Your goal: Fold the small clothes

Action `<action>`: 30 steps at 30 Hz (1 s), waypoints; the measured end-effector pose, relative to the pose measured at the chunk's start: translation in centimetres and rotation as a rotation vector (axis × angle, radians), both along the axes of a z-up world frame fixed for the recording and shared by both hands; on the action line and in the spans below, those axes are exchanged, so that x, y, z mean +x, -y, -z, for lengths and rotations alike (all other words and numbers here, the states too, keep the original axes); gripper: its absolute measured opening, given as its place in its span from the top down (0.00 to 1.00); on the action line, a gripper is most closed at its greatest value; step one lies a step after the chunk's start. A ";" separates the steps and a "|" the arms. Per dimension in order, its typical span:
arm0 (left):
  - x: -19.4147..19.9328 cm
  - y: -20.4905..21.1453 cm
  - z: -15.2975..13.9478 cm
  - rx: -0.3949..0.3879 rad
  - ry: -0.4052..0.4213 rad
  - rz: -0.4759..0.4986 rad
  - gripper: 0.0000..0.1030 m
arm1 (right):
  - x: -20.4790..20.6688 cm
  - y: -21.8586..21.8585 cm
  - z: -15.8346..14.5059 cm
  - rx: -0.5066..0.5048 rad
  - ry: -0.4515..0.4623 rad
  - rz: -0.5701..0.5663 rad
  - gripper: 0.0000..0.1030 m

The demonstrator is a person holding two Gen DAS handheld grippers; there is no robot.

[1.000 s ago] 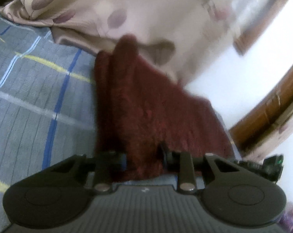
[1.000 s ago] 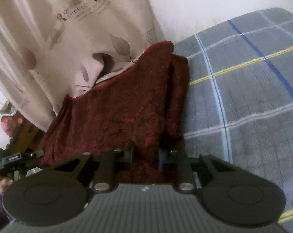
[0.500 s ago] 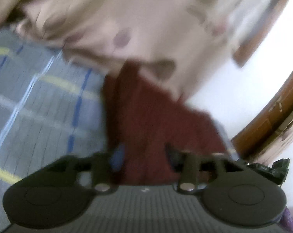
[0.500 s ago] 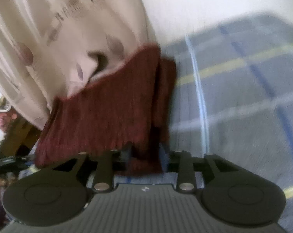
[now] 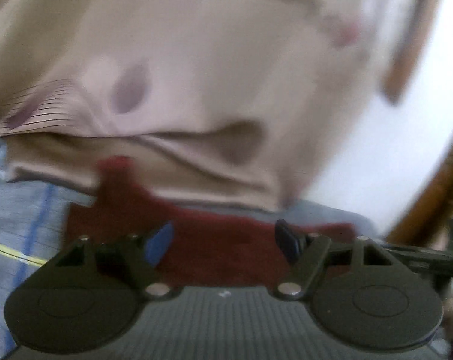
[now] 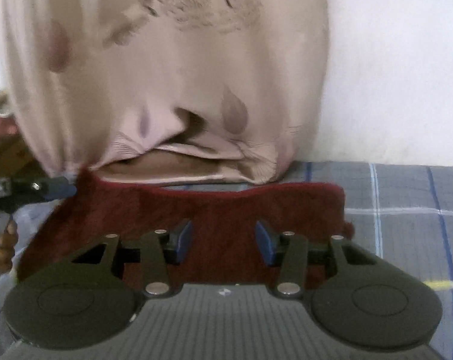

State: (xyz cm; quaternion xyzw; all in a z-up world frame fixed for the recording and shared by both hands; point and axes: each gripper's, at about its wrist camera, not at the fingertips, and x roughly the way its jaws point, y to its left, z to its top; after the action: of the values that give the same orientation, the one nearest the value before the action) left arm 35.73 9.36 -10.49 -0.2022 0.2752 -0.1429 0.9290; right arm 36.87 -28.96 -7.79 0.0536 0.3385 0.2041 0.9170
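A dark red fuzzy cloth [image 6: 226, 207] lies flat on the grey checked bedsheet [image 6: 406, 198], its far edge against the curtain. My right gripper [image 6: 224, 241] hovers over its near part. The jaws are opening, and the blue pads [image 6: 183, 240] stand apart without pressing on the cloth. The left wrist view is blurred. There the same red cloth [image 5: 214, 240] lies under my left gripper [image 5: 223, 243], whose jaws are opening wide with nothing pinched between them. The left gripper's tip [image 6: 46, 186] shows at the cloth's left corner.
A beige curtain [image 6: 166, 90] with a leaf print hangs down onto the bed just behind the cloth. A white wall [image 6: 391, 75] is at the right. Brown wooden framing [image 5: 430, 204] stands at the bed's edge. The sheet [image 5: 22, 228] runs on to the left.
Both grippers were shut on the near edge of the red cloth and have let go. The hands swung toward the curtain, and the cloth now lies shorter and wider along it.
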 end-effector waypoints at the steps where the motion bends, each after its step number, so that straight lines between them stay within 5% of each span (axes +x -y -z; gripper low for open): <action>1: 0.2 -1.1 0.8 -0.004 -0.013 -0.065 0.29 | 0.9 0.1 0.7 -0.004 -0.018 0.010 0.53; 4: -0.9 -4.8 3.1 -0.122 -0.028 -0.171 0.28 | 2.9 1.7 2.9 0.020 -0.079 0.093 0.53; 7: -1.9 -7.3 4.8 -0.195 -0.049 -0.239 0.28 | 3.4 5.0 4.6 0.179 -0.122 0.184 0.54; 9: -2.1 -8.0 5.3 -0.210 -0.061 -0.271 0.27 | 3.4 6.4 5.8 0.275 -0.143 0.217 0.56; 12: -2.3 -9.3 5.5 -0.244 -0.116 -0.329 0.27 | 3.6 6.4 6.0 0.279 -0.158 0.218 0.58; 14: -3.5 -10.2 4.5 -0.311 -0.086 -0.286 0.27 | 3.3 6.3 4.7 0.296 -0.161 0.219 0.52; 16: -4.8 -10.7 2.7 -0.260 -0.063 -0.228 0.27 | 1.0 6.5 2.3 0.305 -0.056 0.203 0.27; 20: -7.0 -12.2 0.8 -0.221 -0.090 -0.081 0.17 | -5.6 6.2 -1.2 0.359 0.093 0.104 0.03; 22: -7.5 -13.4 1.4 -0.250 -0.127 -0.047 0.16 | -8.9 6.1 -1.8 0.389 0.119 0.058 0.01; 26: -6.7 -13.9 4.7 -0.440 -0.291 0.095 0.16 | -13.9 4.5 -1.5 0.397 0.106 -0.006 0.01; 28: -5.8 -13.0 5.5 -0.385 -0.307 0.123 0.16 | -15.7 3.9 -1.1 0.378 0.091 -0.011 0.00; 30: -5.5 -12.8 6.2 -0.435 -0.279 0.158 0.16 | -17.1 3.3 -0.8 0.388 0.067 -0.019 0.00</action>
State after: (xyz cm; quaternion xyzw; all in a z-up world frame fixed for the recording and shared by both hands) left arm 30.25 22.16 -16.68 -0.3926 0.3782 -0.2416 0.8028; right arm 19.74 -32.26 -7.00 0.2193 0.2624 0.2761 0.8982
